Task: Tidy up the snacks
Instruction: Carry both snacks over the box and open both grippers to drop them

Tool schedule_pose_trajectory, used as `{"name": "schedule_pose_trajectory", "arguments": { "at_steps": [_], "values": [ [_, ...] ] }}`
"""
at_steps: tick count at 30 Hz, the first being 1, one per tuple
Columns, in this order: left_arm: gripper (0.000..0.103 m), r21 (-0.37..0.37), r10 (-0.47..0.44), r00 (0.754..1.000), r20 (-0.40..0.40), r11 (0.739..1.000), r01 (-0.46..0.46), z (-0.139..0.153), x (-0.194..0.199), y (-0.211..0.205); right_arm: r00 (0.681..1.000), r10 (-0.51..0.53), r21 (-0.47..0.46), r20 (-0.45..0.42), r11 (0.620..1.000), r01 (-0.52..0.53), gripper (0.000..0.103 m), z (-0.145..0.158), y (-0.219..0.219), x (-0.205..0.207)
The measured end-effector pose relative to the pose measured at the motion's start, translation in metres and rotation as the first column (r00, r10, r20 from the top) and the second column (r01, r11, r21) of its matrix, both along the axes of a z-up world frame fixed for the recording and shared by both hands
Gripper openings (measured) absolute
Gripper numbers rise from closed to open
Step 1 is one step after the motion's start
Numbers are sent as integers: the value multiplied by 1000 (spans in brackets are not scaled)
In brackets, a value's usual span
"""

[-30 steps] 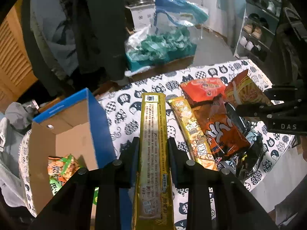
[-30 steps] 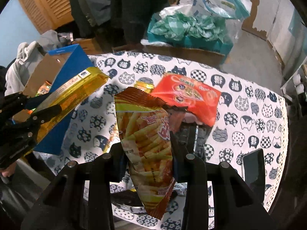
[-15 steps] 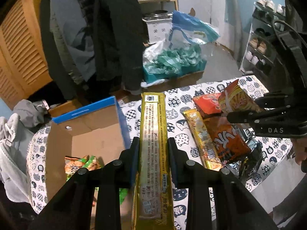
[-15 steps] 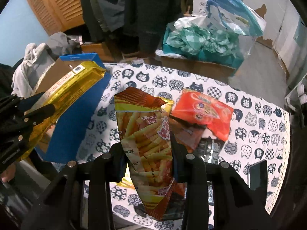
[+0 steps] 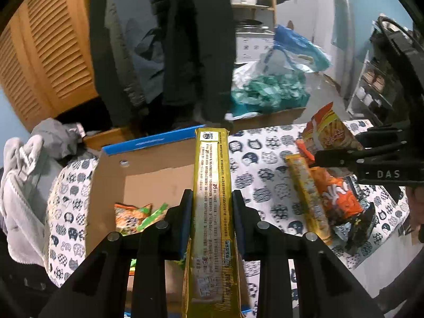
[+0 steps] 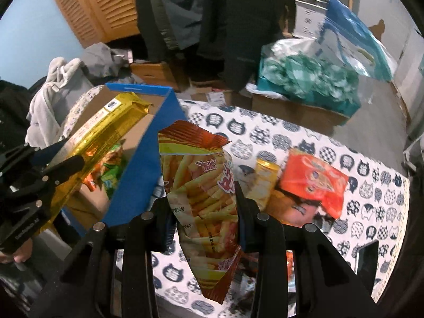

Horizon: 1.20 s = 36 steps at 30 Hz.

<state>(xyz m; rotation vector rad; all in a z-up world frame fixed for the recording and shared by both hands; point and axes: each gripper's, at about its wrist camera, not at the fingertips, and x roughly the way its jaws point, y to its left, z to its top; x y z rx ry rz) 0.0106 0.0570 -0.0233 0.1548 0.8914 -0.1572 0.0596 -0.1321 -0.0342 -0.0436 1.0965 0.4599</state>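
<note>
Jaws first: your left gripper (image 5: 212,209) is clamped on the long gold pkt (image 5: 213,198), mid-length, w/ the far end sticking out over the open cardboard box (image 5: 148,182) at the left of the desk (image 5: 254,143). Green-orange packs (image 5: 132,216) already lie in the box's near-left corner.

Risk 1: that gold pkt is long and stiff-ish; if you let go w/ it angled, an end could catch the blue box wall (image 6: 148,164) and it tips out onto the desk.

Move right: your right gripper (image 6: 201,209) pinches the fries bag (image 6: 201,185) low down, just right of that blue wall. Bag is puffy and slick, so it could slide out of the pinch before it clears the wall.

Risk 2: both tools crowd the same box opening, so they could knock each other.

Far right, the loose pile w/ the orange-red pack (image 6: 312,180) still waits.
</note>
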Motion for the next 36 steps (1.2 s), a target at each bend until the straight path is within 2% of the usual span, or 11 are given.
{"name": "schedule_pose_trajectory", "arguments": {
  "at_steps": [9, 16, 25, 31, 32, 36],
  "values": [
    [29, 8, 94, 995, -18, 996, -94, -15, 1, 48, 998, 64, 1, -8, 998, -64, 35, 3, 49, 4],
    [29, 12, 157, 985, -68, 988, -156, -37, 3, 83, 993, 115, 9, -25, 993, -115, 35, -2, 86, 3],
    [29, 17, 200, 970, -138, 980, -200, -55, 8, 101, 982, 180, 17, -63, 984, -179, 35, -12, 130, 2],
    [30, 25, 212, 965, -154, 977, -210, -50, 7, 105, 973, 215, 19, -79, 977, -214, 35, -19, 150, 0],
    [32, 26, 212, 966, -151, 977, -210, -48, 6, 105, 972, 220, 20, -83, 976, -219, 35, -20, 152, 0],
    [52, 29, 213, 968, -130, 977, -211, -41, 2, 106, 970, 223, 30, -99, 975, -221, 35, -25, 158, 1]
  ]
}}
